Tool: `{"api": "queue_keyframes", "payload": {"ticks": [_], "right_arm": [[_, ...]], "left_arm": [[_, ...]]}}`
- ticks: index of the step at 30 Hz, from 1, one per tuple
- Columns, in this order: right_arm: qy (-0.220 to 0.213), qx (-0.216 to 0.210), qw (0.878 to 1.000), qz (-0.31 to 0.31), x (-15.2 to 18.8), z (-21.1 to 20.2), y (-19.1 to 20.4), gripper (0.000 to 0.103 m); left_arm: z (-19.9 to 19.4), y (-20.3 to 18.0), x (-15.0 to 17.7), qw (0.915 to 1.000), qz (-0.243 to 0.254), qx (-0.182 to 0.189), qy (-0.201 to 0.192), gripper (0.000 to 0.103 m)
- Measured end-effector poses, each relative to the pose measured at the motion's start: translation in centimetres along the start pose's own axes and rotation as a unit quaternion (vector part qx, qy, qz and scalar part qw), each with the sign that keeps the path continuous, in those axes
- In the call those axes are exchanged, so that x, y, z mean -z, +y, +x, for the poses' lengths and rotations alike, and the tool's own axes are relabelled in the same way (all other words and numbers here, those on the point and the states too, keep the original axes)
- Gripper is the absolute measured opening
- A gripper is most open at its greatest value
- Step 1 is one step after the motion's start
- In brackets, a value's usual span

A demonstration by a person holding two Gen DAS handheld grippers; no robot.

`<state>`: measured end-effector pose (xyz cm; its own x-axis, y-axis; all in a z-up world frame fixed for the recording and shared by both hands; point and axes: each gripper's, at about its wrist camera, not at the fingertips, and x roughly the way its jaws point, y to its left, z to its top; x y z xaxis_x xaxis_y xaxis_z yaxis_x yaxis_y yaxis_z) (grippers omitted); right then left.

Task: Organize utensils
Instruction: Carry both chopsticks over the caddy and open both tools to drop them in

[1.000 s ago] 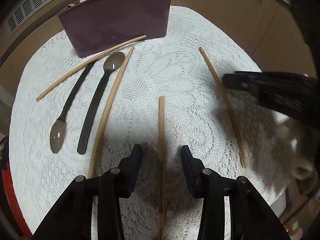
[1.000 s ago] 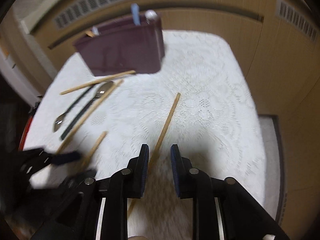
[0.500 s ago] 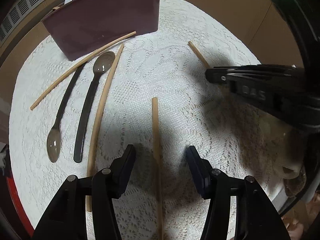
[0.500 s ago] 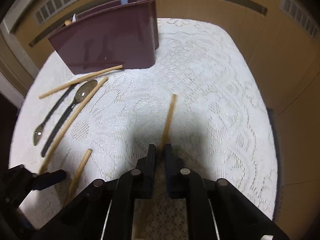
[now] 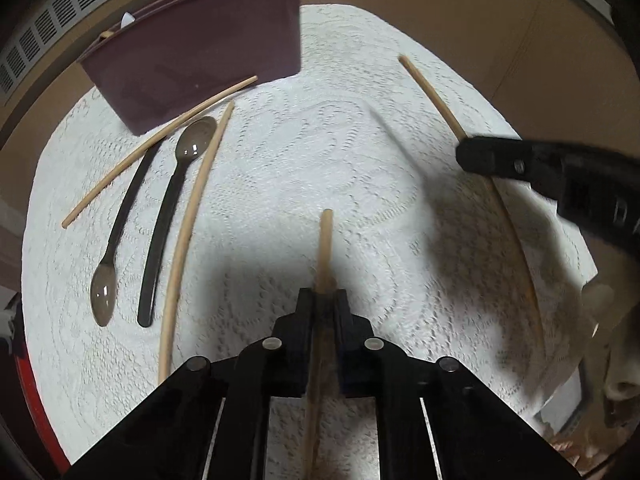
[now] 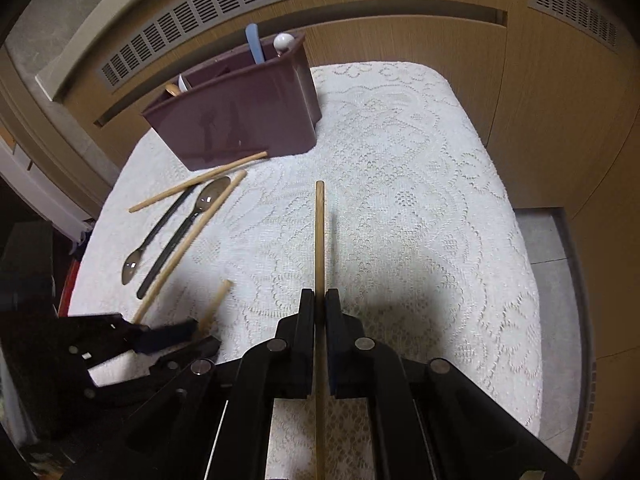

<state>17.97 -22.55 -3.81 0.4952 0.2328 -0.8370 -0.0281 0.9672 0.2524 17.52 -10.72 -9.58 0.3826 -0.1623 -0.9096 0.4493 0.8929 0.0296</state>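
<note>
Near the purple holder [image 6: 240, 116], on the white lacy cloth [image 6: 420, 200], we are gripping one wooden chopstick in each hand. A second ago our left gripper [image 5: 322, 300] was wide around its chopstick [image 5: 325, 240]; now both pads are squeezing it tight. Our right gripper [image 6: 319, 300] was closing before; now it is pinching its own chopstick [image 6: 319, 232], lifted off the cloth. Only the right view is showing inside the holder: a blue handle [image 6: 253, 44] and a white knob [image 6: 283, 41] are sticking up. Two dark spoons [image 5: 168, 208] and two more thin, round chopsticks [image 5: 188, 220] are lying just in front of the holder.
</note>
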Motion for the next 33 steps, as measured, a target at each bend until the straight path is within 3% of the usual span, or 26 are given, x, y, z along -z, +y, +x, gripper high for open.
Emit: {"api": "queue_keyframes", "payload": {"ticks": [6,10,14,20,24,33], "right_arm": [[-0.02,-0.008,1.0,-0.01,0.6,-2.4,0.4,0.006],[-0.03,-0.017,0.999,-0.013,1.2,-4.1,0.6,0.006],[-0.043,-0.032,0.998,-0.018,1.7,-5.8,1.3,0.006],[-0.084,-0.045,0.995,-0.032,1.4,-9.7,2.6,0.006],[-0.143,-0.047,0.988,-0.043,-0.2,-14.2,3.7,0.006],[-0.276,-0.007,0.956,-0.099,-8.3,-22.8,7.8,0.006]], "left_arm": [[-1.6,0.1,2.1,0.9969,-0.047,0.044,-0.045,0.005],[-4.7,1.0,3.1,0.9862,-0.099,0.071,-0.112,0.005],[-8.1,1.7,3.8,0.9762,-0.114,0.081,-0.166,0.005],[-13.8,2.8,3.6,0.9605,-0.114,0.059,-0.247,0.005],[-18.3,3.9,2.1,0.9468,-0.1,0.056,-0.301,0.005],[-27.6,6.6,-5.1,0.9081,-0.053,-0.01,-0.415,0.005]]}}
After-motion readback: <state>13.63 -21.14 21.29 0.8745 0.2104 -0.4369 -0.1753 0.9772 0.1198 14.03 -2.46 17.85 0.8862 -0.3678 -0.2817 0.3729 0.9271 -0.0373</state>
